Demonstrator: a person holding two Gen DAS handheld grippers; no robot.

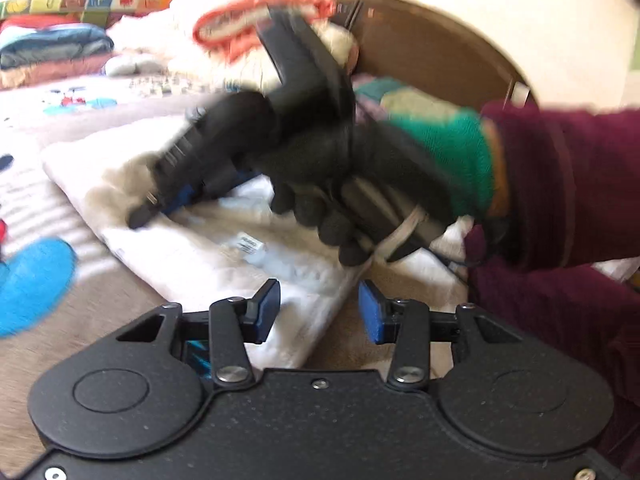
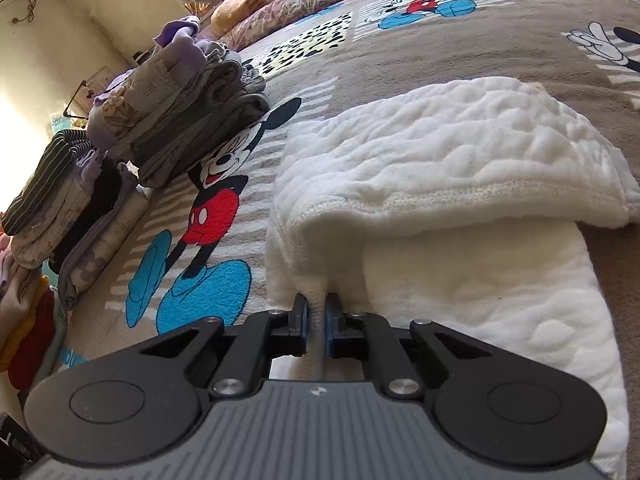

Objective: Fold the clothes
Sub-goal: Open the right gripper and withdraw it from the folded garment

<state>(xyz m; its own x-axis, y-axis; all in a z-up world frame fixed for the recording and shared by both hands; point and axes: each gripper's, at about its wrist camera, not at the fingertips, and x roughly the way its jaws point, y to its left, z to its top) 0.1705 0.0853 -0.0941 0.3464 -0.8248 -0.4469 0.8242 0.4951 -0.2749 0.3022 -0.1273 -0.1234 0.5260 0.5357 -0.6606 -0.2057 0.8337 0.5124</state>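
Right gripper (image 2: 318, 312): jaws clenched on a pinch of the white quilted fleece garment (image 2: 440, 148), which lies ahead of the jaws on the cartoon-print bed blanket (image 2: 320, 32), one layer doubled over another. Left gripper (image 1: 319, 308): jaws released, empty, garment just ahead. The fabric looks soft, thick, light and limp; judged best gripped at the stitched hem edge.

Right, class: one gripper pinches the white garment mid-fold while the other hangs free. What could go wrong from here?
1. The right gripper pinches only a thin edge of the white fleece garment; the fabric might slip out.
2. The left gripper is open and holds nothing, so the far side could sag or fold crooked.
3. The right glove looks blurred; a hasty pull may bunch the layers.
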